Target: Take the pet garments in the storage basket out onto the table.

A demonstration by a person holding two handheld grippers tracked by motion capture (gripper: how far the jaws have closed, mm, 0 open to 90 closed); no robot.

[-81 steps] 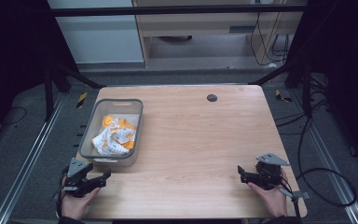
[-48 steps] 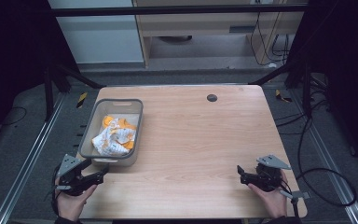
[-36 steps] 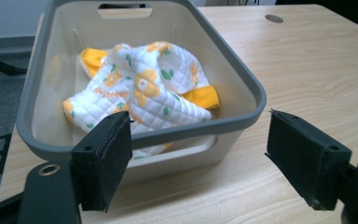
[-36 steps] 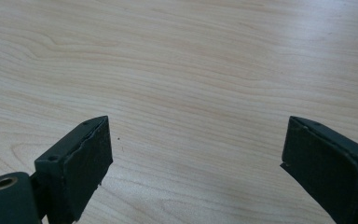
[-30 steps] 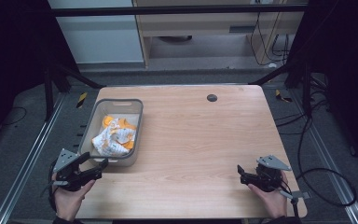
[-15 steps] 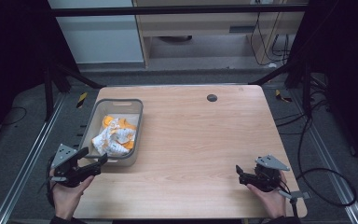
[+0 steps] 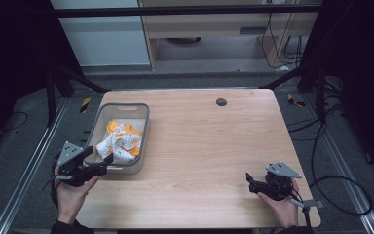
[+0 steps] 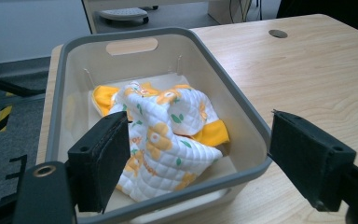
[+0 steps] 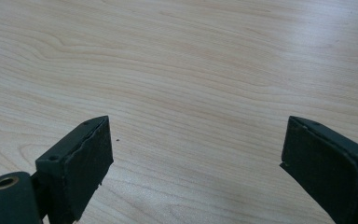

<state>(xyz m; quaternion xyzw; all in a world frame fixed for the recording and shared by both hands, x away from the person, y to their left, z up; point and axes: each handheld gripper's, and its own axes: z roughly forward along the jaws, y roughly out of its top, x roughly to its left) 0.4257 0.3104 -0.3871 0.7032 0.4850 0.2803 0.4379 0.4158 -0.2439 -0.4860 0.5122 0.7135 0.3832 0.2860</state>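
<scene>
Item: quilted cloth (image 8: 163, 135), lying in grey bin (image 7: 141, 127) at bench's left edge. Left tongs (image 7: 96, 157) gaped apart at bin's near wall; right tongs (image 7: 250, 180) likewise apart, idle. Risk: jaw catching rim, dragging bin.

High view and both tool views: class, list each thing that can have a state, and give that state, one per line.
Bin: upright, no lid, holding the cloth.
Cloth: crumpled, lying loose in the bin, not gripped.
Left tool: open, hovering at the bin's near rim.
Right tool: open, holding nothing, over bare table.
</scene>
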